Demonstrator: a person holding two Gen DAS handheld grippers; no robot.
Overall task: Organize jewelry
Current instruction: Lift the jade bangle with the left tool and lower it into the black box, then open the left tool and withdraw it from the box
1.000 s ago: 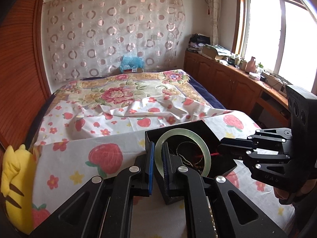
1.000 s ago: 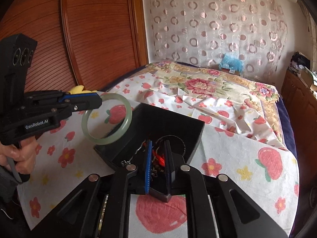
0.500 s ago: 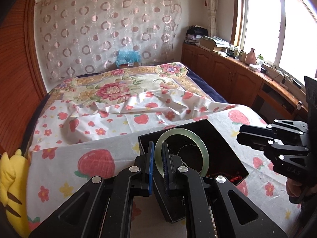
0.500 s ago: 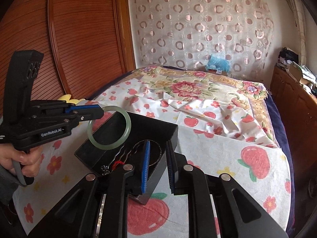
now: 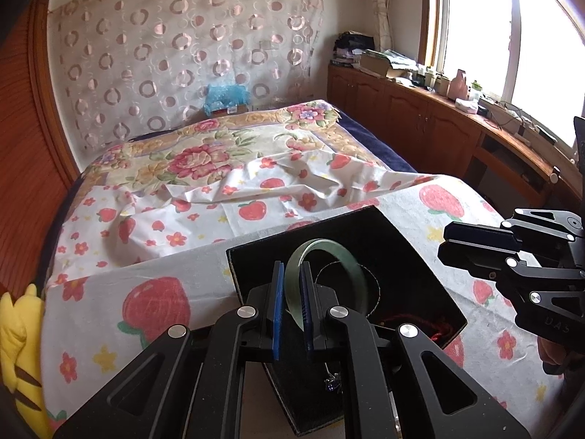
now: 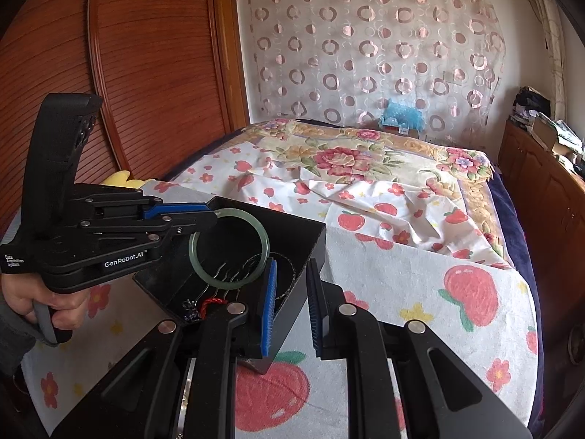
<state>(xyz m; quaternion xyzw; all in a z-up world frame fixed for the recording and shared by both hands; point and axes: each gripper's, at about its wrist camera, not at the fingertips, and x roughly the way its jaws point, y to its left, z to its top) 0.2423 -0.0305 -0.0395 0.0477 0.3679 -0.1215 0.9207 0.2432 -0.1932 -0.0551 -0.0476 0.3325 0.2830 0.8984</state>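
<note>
A pale green jade bangle [image 5: 340,252] stands upright between the blue pads of my left gripper [image 5: 292,274], which is shut on it. The bangle hangs over the open black box [image 5: 420,278] on the strawberry sheet. In the right wrist view the left gripper [image 6: 212,219] reaches in from the left, holding the bangle [image 6: 234,281] just above the box [image 6: 292,234]. Thin chains and a red cord [image 6: 210,301] lie inside. My right gripper [image 6: 290,289] is slightly open at the box's right wall, gripping nothing. In the left wrist view the right gripper [image 5: 444,247] hovers off the box's right side.
The box sits near the bed's foot on a white sheet [image 5: 146,256] printed with strawberries. A yellow plush toy [image 5: 18,336] lies at the left edge beside a wooden wardrobe [image 6: 146,73]. Wooden cabinets [image 5: 420,109] run along the right under the window.
My left gripper has carried the bangle forward and lower over the box. The right gripper has drawn back from the box's inside to its right wall, and its jaws have parted a little.
</note>
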